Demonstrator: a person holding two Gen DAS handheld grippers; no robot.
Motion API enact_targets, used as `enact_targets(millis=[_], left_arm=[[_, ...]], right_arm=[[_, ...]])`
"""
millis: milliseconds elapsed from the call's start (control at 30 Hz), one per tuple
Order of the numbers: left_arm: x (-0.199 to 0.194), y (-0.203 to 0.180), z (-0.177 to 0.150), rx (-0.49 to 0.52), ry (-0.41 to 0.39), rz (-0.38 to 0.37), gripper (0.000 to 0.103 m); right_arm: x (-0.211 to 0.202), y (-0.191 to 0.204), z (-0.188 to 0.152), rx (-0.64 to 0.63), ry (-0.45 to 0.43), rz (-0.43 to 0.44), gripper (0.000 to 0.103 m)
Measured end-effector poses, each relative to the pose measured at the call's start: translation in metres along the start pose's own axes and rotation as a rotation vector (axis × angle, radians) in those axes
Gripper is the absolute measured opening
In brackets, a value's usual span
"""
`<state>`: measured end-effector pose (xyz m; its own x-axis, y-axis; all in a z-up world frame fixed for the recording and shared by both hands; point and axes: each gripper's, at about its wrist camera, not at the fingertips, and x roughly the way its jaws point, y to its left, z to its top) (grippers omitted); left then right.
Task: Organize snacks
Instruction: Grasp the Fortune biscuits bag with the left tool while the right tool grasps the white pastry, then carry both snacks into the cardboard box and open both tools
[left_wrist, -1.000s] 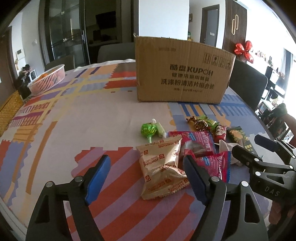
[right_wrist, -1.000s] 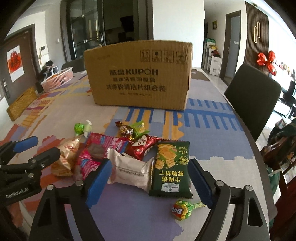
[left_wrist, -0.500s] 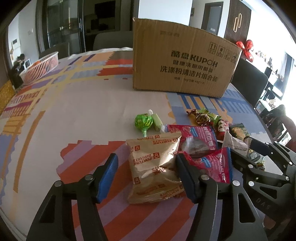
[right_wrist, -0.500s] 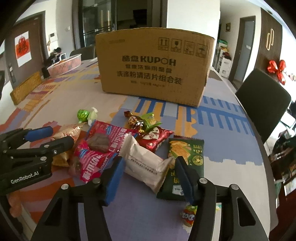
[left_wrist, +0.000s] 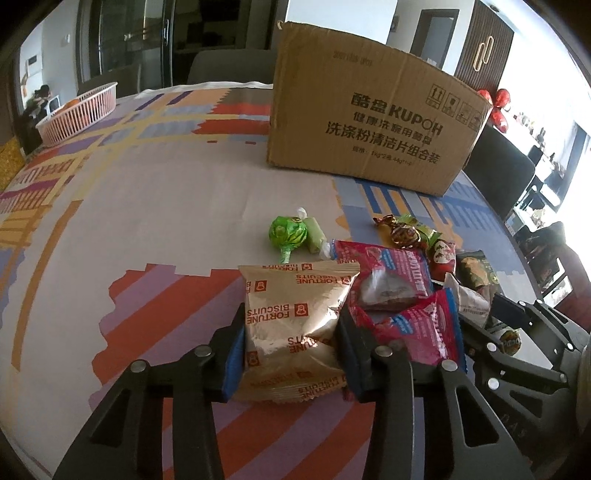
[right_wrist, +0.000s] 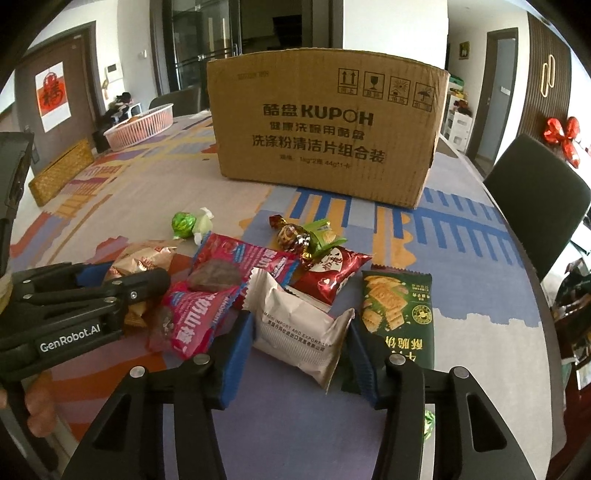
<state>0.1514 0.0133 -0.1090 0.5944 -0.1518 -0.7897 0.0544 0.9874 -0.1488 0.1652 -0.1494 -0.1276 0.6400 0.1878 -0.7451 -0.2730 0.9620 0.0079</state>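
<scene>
Now both grippers' jaws have just been closing: left gripper (left_wrist: 291, 354) on the biscuit packet (left_wrist: 295, 325), right gripper (right_wrist: 301, 354) on the white packet (right_wrist: 299, 332). Beyond them one cardboard box (right_wrist: 325, 129) stands, with bare worktop (left_wrist: 147, 206) leftward.

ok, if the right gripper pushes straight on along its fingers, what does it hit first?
Likely the white snack packet already between the right gripper fingers, jaws just closing on it; beyond it, the red heart pouch. Depth unclear.

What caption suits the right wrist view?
Right gripper closing on a white snack packet before a cardboard box.
</scene>
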Motion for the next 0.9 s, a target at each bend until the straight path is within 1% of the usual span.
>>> enact_targets(millis=[233, 367, 500, 667, 800, 900], left_arm=[[-0.018, -0.003, 0.002, 0.006, -0.040, 0.005, 0.043], [-0.028, -0.005, 0.002, 0.011, -0.054, 0.001, 0.043], [-0.037, -0.010, 0.005, 0.030, -0.075, -0.005, 0.043], [-0.049, -0.017, 0.014, 0.059, -0.117, -0.005, 0.043], [-0.060, -0.022, 0.028, 0.092, -0.174, 0.019, 0.043], [-0.069, -0.025, 0.042, 0.119, -0.234, 0.049, 0.043]], right_arm=[[-0.004, -0.004, 0.000, 0.047, 0.007, 0.024, 0.046], [-0.010, -0.006, 0.000, 0.061, -0.012, 0.014, 0.046], [-0.021, -0.011, 0.003, 0.072, -0.045, -0.008, 0.046], [-0.037, -0.015, 0.015, 0.085, -0.097, 0.006, 0.046], [-0.052, -0.014, 0.029, 0.066, -0.161, -0.002, 0.046], [-0.063, -0.014, 0.040, 0.055, -0.208, -0.008, 0.046]])
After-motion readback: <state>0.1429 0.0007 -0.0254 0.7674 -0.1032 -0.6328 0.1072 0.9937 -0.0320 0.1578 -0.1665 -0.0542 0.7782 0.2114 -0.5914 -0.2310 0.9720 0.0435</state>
